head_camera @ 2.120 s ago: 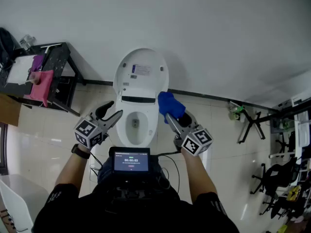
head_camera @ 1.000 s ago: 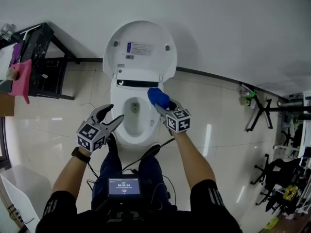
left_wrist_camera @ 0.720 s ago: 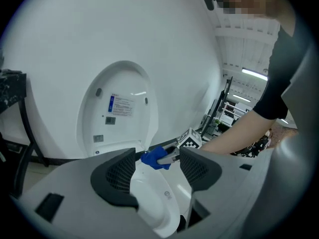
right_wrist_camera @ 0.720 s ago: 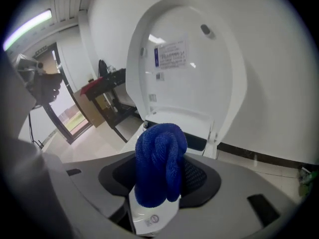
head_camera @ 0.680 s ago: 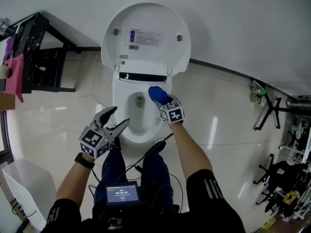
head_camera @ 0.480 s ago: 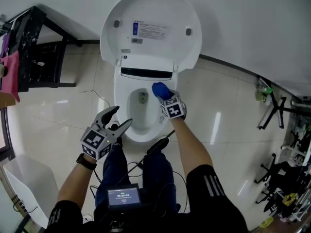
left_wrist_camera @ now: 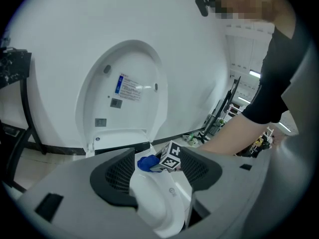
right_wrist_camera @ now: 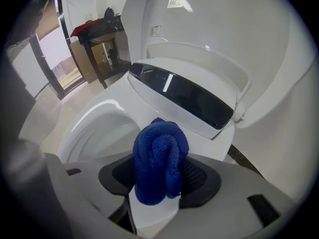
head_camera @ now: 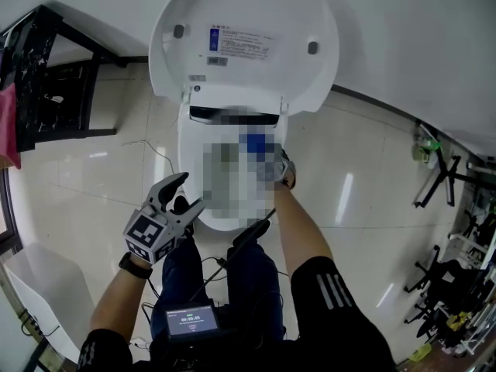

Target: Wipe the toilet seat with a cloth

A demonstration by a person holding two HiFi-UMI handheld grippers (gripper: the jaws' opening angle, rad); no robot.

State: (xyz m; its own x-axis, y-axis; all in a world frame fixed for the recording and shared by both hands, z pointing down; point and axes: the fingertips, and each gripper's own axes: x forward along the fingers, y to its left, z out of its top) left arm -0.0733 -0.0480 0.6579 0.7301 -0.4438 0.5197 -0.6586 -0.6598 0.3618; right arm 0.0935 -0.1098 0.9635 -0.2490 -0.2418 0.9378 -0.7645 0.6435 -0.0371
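The white toilet (head_camera: 203, 217) stands with its lid (head_camera: 246, 33) raised; a mosaic patch covers most of the bowl. The balled blue cloth (head_camera: 252, 141) rests over the seat's right rear part, near the black strip (right_wrist_camera: 192, 99) below the hinge. My right gripper (head_camera: 279, 169) is shut on the blue cloth (right_wrist_camera: 159, 161), which bulges out between its jaws just above the seat rim (right_wrist_camera: 97, 114). My left gripper (head_camera: 188, 192) stands open with nothing held, at the toilet's front left edge. From the left gripper (left_wrist_camera: 157, 183) view I see the cloth (left_wrist_camera: 146, 163) beyond the rim.
A black rack (head_camera: 46, 76) with a pink cloth (head_camera: 6, 126) stands left of the toilet. A white bin (head_camera: 35, 285) is at lower left. Black stands (head_camera: 434, 180) and clutter lie to the right. A screen unit (head_camera: 190, 320) and cables hang at my waist.
The right gripper has carried the blue cloth down and forward to the seat's right rear. The view has moved closer over the toilet. The left gripper stays open near the front.
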